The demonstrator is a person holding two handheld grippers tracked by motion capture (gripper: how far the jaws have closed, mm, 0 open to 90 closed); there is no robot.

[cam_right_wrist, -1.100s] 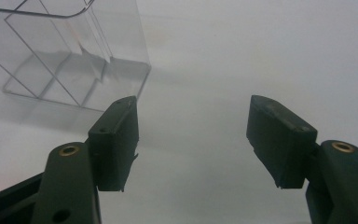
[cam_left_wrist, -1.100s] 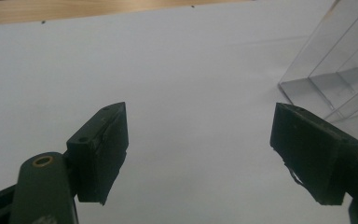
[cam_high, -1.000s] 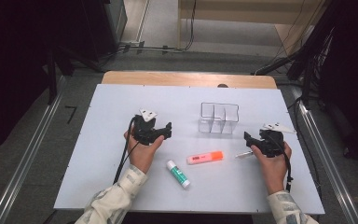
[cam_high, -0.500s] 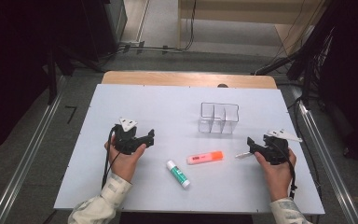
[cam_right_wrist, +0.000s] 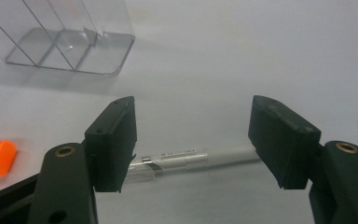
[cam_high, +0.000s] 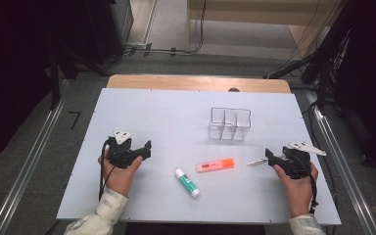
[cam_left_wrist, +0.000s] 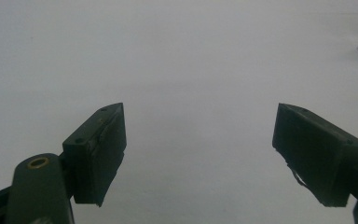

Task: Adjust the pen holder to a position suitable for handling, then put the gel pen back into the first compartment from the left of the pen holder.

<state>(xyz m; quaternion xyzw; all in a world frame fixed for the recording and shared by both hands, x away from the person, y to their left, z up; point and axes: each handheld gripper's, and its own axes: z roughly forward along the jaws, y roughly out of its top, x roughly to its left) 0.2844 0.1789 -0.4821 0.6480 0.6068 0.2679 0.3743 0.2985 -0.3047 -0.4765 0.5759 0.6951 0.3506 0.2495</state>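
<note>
Hovering open over the pen [cam_right_wrist: 186, 158] — right gripper [cam_right_wrist: 193, 142], near table edge [cam_high: 330, 196].

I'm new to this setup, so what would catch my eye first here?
The orange highlighter at the table's middle stands out most, with a green-and-white glue stick just left of it. Behind them stands a clear three-compartment organizer. A silvery pen lies between the open right gripper jaws.

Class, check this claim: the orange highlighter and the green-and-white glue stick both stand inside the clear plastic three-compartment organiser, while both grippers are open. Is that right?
Not quite. The high view shows the orange highlighter and the green-and-white glue stick lying on the white table, in front of the clear plastic three-compartment organiser, which is empty. Both the left gripper and right gripper are open.
</note>
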